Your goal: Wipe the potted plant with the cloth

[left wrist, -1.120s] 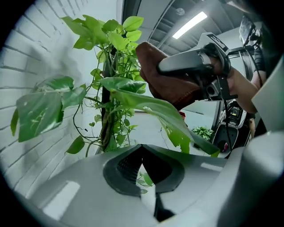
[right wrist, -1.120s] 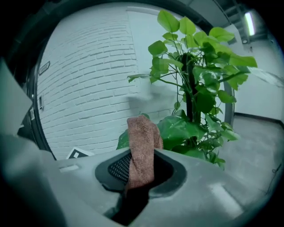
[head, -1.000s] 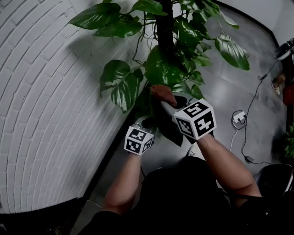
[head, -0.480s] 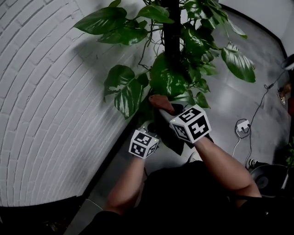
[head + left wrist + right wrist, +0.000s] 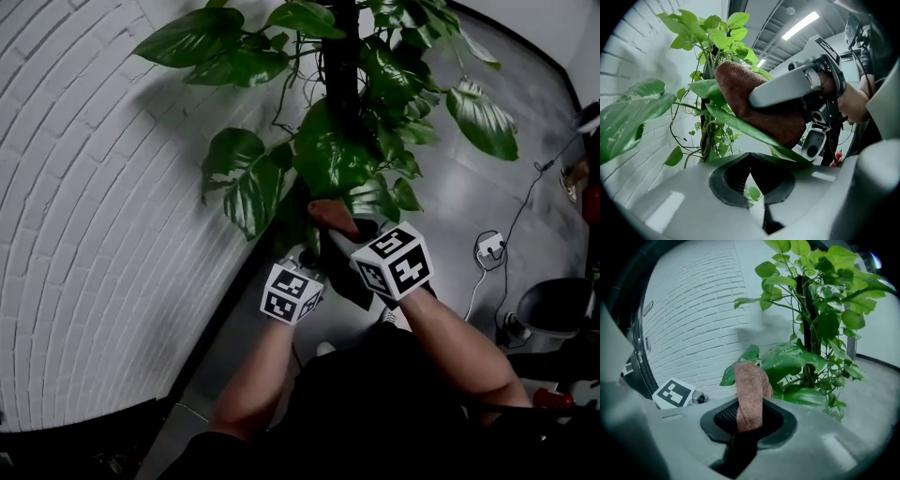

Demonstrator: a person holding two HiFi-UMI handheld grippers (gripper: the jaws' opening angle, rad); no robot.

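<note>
Cloth [image 5: 750,385] stays pinched in the right tool [image 5: 749,420], pressed on a leaf [image 5: 740,126] the closed left tool [image 5: 751,157] holds.

Head view: looking steeply down from above both forearms, facing the potted plant [image 5: 342,141], with the brick wall [image 5: 84,187] at left and the floor [image 5: 469,187] at right; standing at middle range.

Left tongs view: riding on the left tongs [image 5: 749,157], tilting upward toward the ceiling lights [image 5: 799,26], sitting very close to the leaf [image 5: 740,126] pinched at its tips; taking in the right tongs [image 5: 759,96] from below.

Right tongs view: looking roughly level along the right tongs toward wall and plant, sitting close on the cloth [image 5: 750,390] clamped there.

Sharing across all three: cloth and plant.
</note>
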